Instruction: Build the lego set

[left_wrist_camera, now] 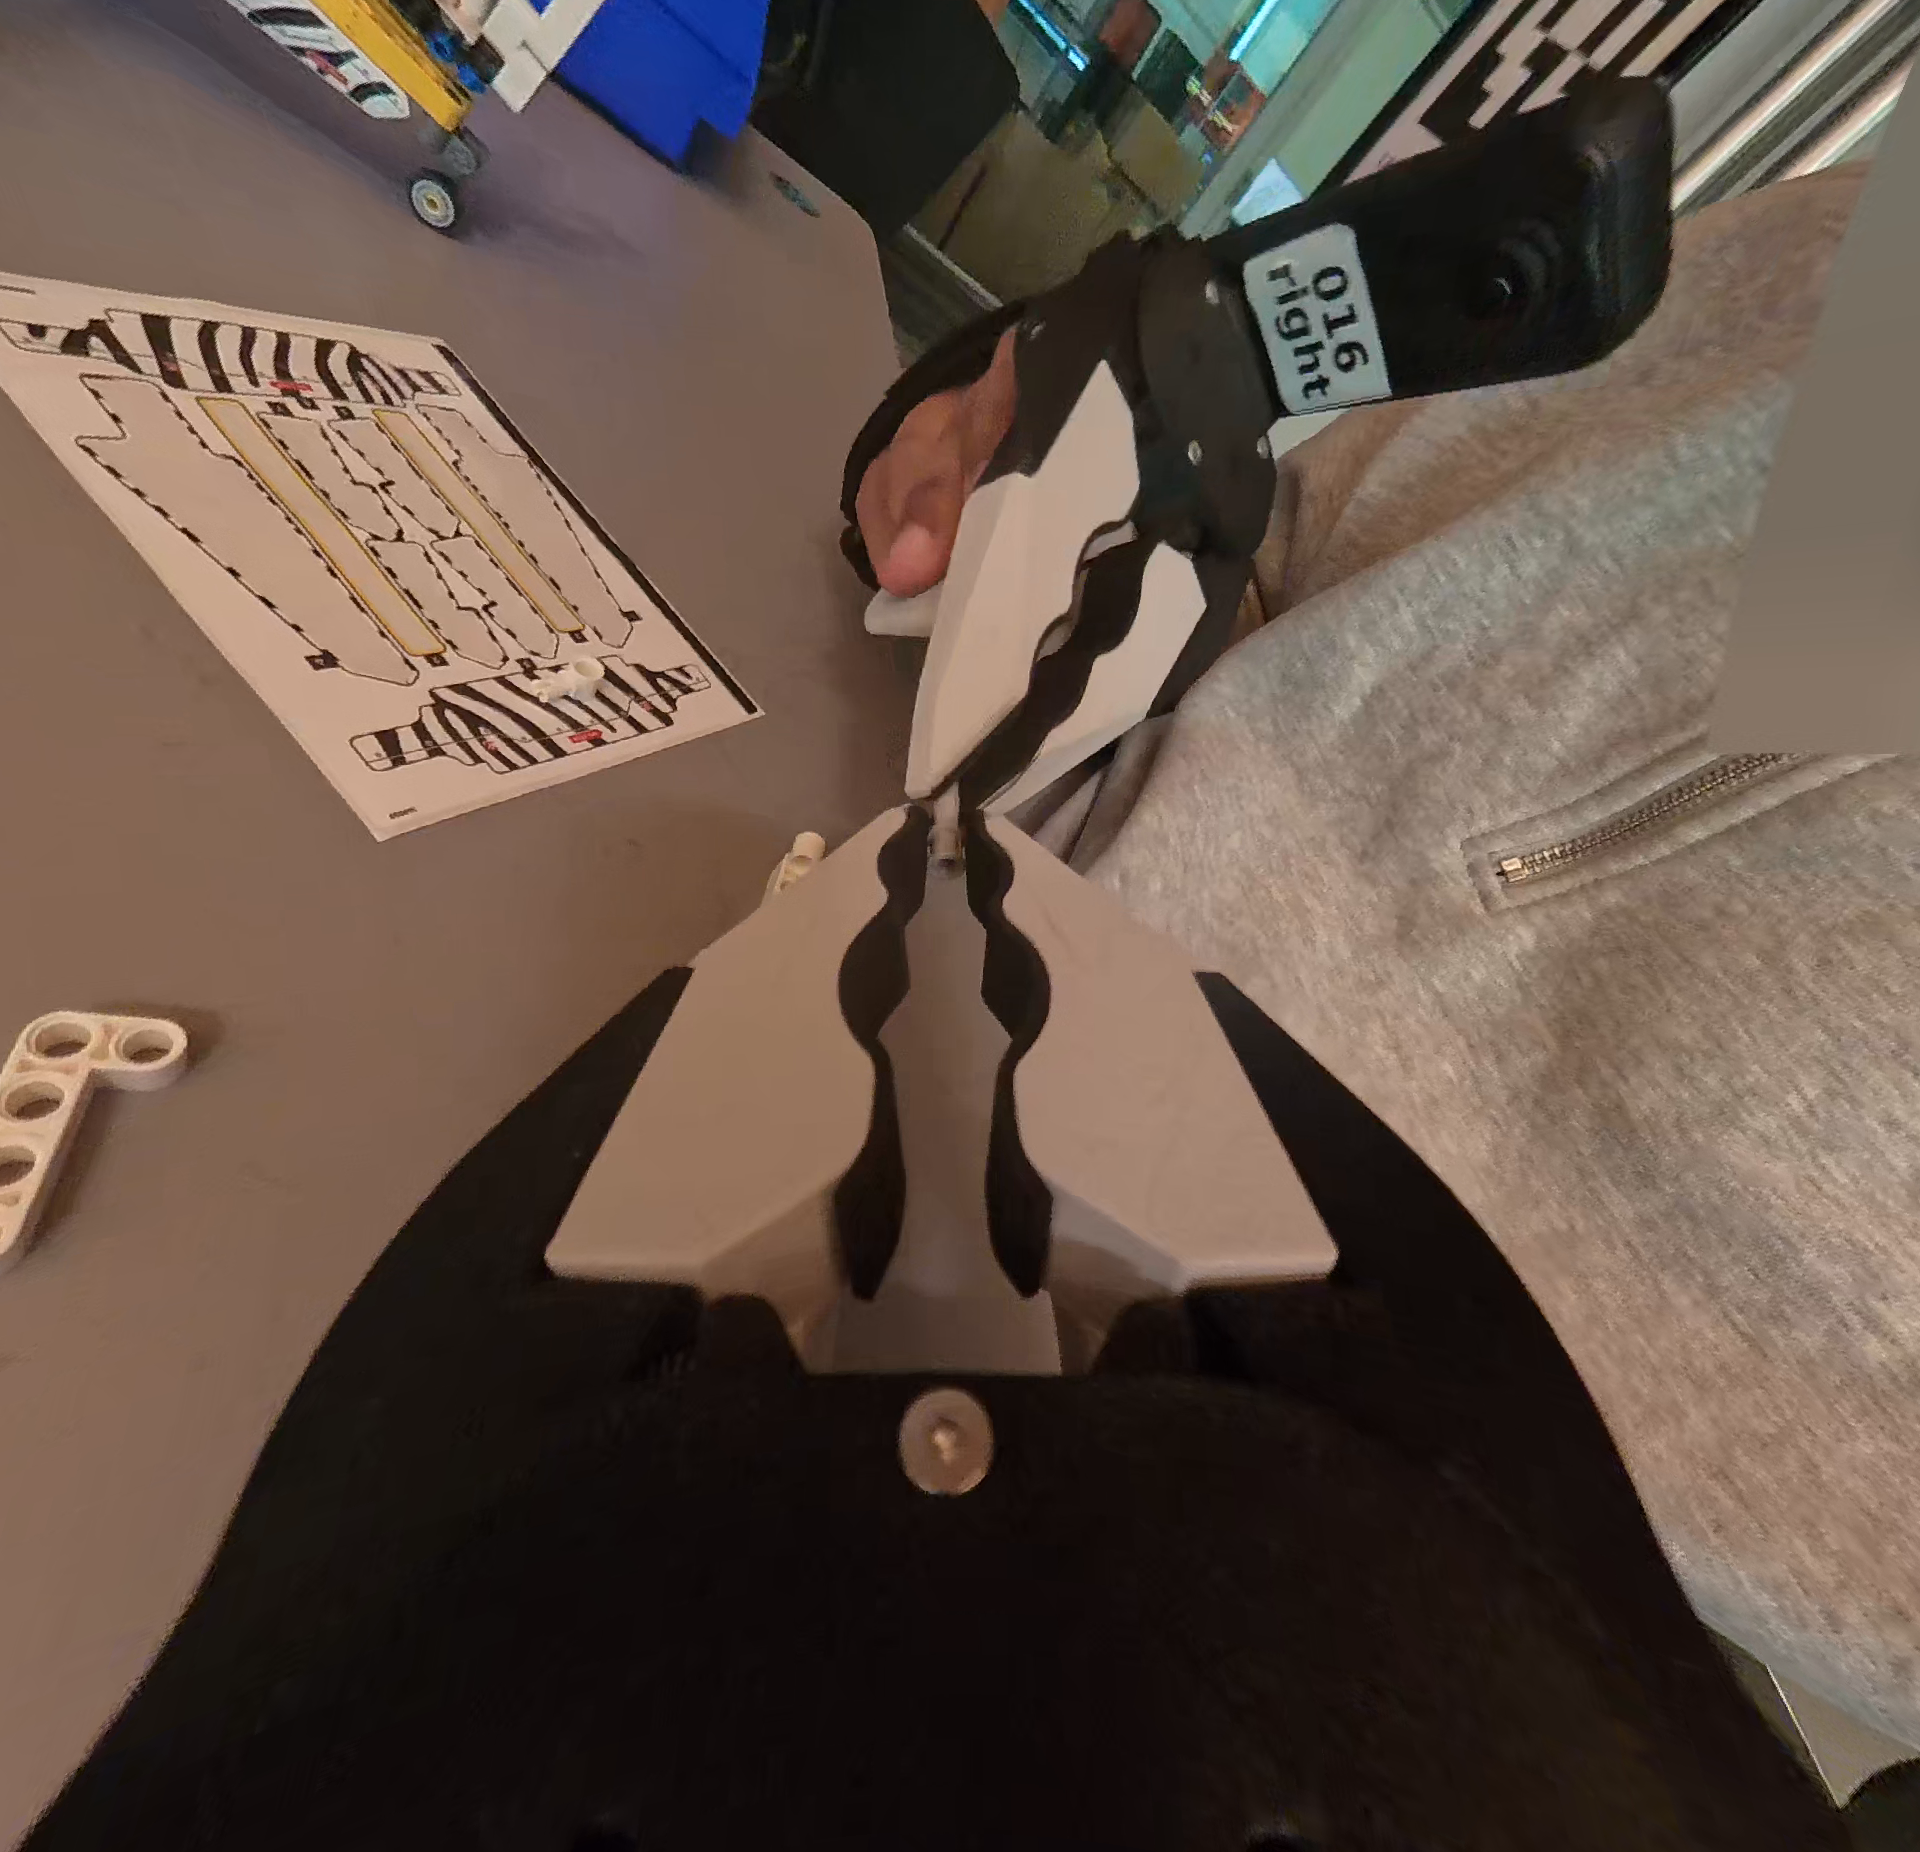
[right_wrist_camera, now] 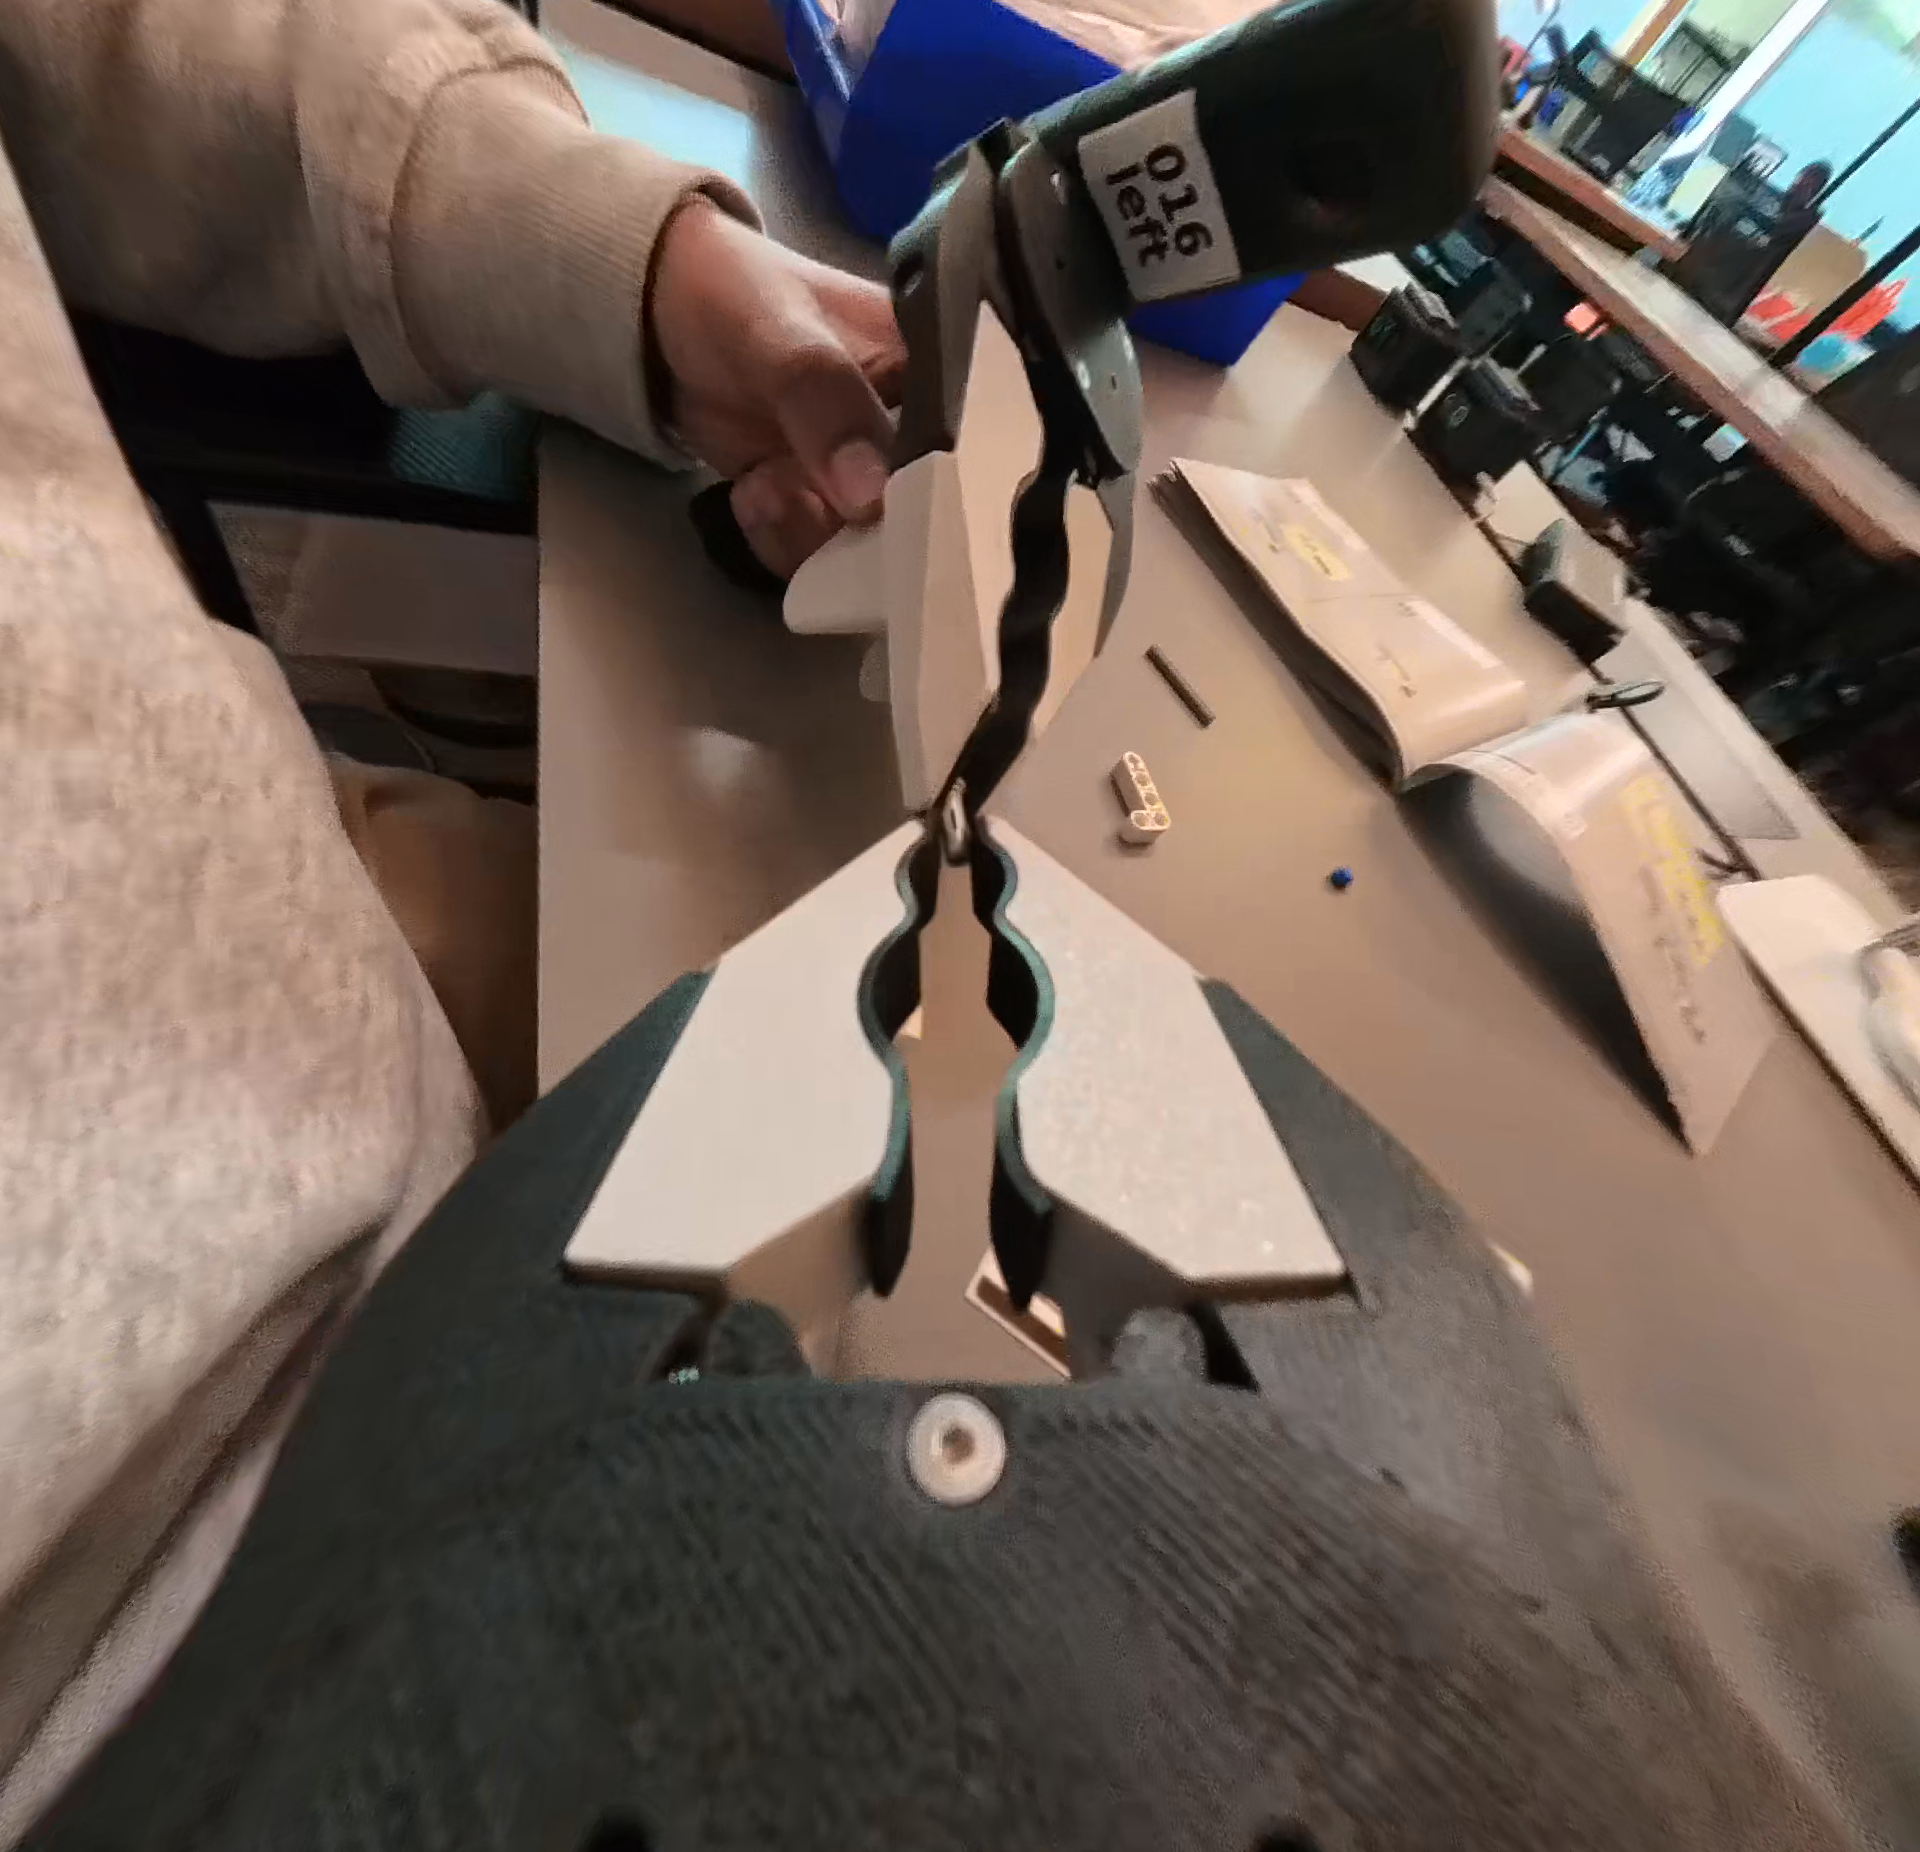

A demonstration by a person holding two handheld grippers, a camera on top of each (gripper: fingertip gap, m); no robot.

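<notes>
My left gripper and my right gripper meet tip to tip above the grey table's edge. A small light-grey pin-like Lego piece is pinched between the left gripper's tips. In the right wrist view the small piece sits between the right gripper's tips, with the left gripper closed on it from above. The right gripper reaches down from the upper right in the left wrist view. I cannot tell if it is one piece or two joined.
On the table lie a zebra-striped sticker sheet with a small white connector, a white L-shaped beam, a yellow striped Lego vehicle, a blue bin, a short white beam, a blue pin and an open booklet. Left and right tips are no more than a few centimetres apart. Left tips and right tips are each some 25 centimeters from the yellow striped Lego vehicle.
</notes>
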